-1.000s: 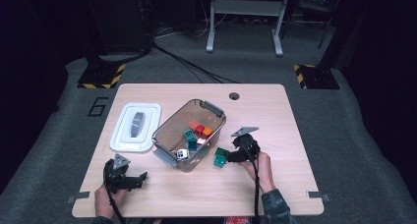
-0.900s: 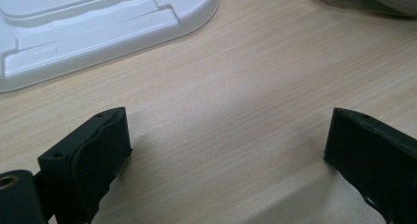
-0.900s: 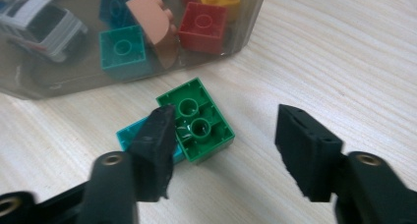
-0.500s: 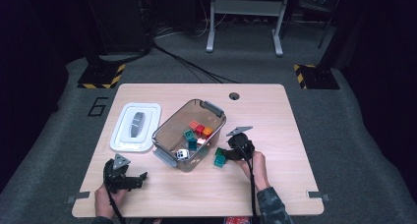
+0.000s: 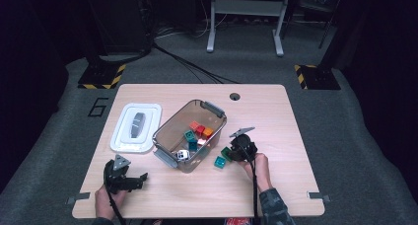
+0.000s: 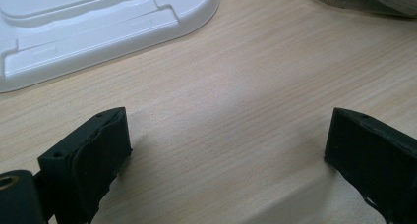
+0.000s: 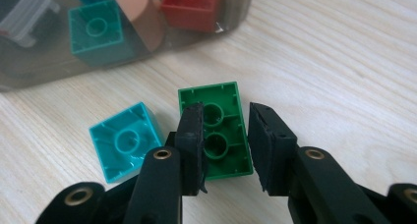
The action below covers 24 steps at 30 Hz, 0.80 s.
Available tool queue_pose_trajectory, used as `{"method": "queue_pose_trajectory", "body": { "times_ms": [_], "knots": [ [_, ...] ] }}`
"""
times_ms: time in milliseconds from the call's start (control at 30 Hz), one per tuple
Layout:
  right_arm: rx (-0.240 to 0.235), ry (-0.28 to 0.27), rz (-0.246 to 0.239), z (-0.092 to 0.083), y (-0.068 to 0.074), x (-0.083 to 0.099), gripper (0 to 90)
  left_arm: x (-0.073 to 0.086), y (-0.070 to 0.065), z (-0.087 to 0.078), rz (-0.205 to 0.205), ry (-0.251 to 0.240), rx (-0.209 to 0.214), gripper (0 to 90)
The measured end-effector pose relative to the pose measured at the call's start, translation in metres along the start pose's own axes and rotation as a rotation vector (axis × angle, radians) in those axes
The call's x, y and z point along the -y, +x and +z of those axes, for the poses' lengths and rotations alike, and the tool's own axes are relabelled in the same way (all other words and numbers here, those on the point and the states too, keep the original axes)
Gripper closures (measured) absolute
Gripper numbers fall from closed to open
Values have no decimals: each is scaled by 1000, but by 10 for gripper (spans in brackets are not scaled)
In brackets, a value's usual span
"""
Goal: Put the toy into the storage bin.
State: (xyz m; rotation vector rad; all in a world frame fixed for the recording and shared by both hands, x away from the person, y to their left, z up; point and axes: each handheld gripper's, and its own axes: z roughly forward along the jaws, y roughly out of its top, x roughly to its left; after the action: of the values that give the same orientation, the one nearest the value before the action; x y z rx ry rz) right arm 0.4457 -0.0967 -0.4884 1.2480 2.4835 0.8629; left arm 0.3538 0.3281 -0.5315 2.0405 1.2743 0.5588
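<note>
A light wooden table [image 5: 296, 136] stands on grey carpet. Near its middle sits a clear plastic bin [image 5: 172, 131] holding coloured blocks. A white lid [image 5: 136, 128] lies flat just left of the bin.

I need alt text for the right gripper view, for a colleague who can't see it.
The right gripper has its two black jaws around a green brick lying upside down on the wooden table. A turquoise block lies beside it, and a clear bin of more blocks stands behind.
</note>
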Motion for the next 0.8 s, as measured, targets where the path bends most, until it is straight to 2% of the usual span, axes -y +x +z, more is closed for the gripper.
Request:
{"method": "queue_pose_trajectory", "body": {
  "times_ms": [133, 233, 467, 567, 800],
  "knots": [
    [16, -1, 12, -4, -4, 3, 672, 0, 0, 0, -1, 0, 0, 33],
    [3, -21, 33, -8, -6, 6, 631, 0, 0, 0, 0, 0, 0, 33],
    [-14, -19, 6, -5, -1, 2, 530, 0, 0, 0, -1, 0, 0, 33],
    [-3, -6, -3, -1, 1, 0, 497, 0, 0, 0, 0, 0, 0, 33],
    [0, -17, 8, -4, 0, 1, 509, 0, 0, 0, 0, 0, 0, 33]
  ]
}}
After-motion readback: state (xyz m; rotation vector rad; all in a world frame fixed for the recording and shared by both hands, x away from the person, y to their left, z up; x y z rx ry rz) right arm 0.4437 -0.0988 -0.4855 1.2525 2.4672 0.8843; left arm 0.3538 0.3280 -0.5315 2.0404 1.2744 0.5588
